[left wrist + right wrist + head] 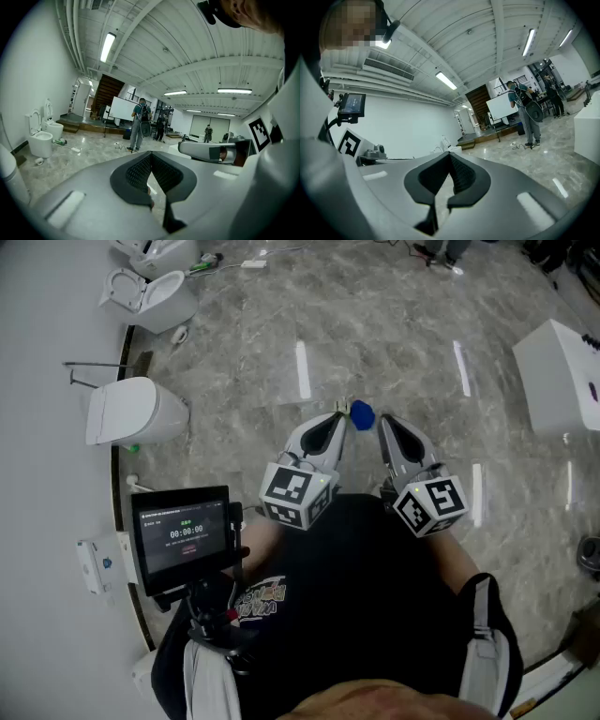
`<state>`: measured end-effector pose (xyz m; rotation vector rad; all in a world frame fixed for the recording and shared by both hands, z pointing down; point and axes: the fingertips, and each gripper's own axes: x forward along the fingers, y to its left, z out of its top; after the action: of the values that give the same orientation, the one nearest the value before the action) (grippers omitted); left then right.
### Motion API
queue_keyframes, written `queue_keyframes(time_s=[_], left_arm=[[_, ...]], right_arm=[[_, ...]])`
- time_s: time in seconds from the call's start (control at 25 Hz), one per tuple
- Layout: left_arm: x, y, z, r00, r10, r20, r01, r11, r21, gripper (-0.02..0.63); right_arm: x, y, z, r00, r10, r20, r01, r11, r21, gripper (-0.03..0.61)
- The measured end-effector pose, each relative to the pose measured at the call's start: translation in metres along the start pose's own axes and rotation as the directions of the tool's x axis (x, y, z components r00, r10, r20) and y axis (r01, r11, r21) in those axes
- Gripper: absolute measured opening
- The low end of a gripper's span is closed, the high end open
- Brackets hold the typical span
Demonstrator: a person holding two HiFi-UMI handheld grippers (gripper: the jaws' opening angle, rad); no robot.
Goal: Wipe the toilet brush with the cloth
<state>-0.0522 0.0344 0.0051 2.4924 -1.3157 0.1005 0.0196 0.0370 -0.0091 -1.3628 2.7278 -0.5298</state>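
Observation:
Both grippers are held close in front of the person's chest, pointing forward and nearly level. In the head view my left gripper (339, 414) and my right gripper (382, 421) stand side by side, tips a little apart. A small blue thing (362, 414) shows between the tips; I cannot tell what it is. In the left gripper view the left gripper (149, 157) has its pads together with nothing between them. The right gripper (450, 158) looks the same in its own view. I cannot make out a toilet brush with certainty.
Toilets stand along the left wall (131, 413) (155, 296), with a small white round thing (178, 334) on the floor by the far one. A white box (562, 376) sits at right. A screen (183, 535) hangs at the chest. People (139, 124) stand far off.

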Motion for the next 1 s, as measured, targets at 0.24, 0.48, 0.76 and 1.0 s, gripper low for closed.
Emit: queue_keyframes(time_s=[0.24,0.48,0.76,1.0], left_arm=[[-0.0008,0.0035,-0.0028,1.000,0.001,0.003,-0.001,1.000,0.000,0.011],[-0.0004,0.0033,-0.0022,1.000,0.004,0.004,-0.004,1.000,0.002,0.011],[0.0006,0.0021,0.0020,1.000,0.008,0.004,-0.008,1.000,-0.001,0.011],[0.0017,0.0026,-0.0009,1.000,0.004,0.003,-0.004,1.000,-0.005,0.011]], right_arm=[[0.0015,0.0010,-0.0026,1.000,0.001,0.006,-0.001,1.000,-0.003,0.002],[0.0011,0.0000,-0.0020,1.000,0.005,0.010,-0.005,1.000,0.003,0.002],[0.0005,-0.0007,0.0029,1.000,0.010,0.009,-0.010,1.000,0.003,0.003],[0.0008,-0.0016,0.0007,1.000,0.009,0.009,-0.009,1.000,0.005,0.003]])
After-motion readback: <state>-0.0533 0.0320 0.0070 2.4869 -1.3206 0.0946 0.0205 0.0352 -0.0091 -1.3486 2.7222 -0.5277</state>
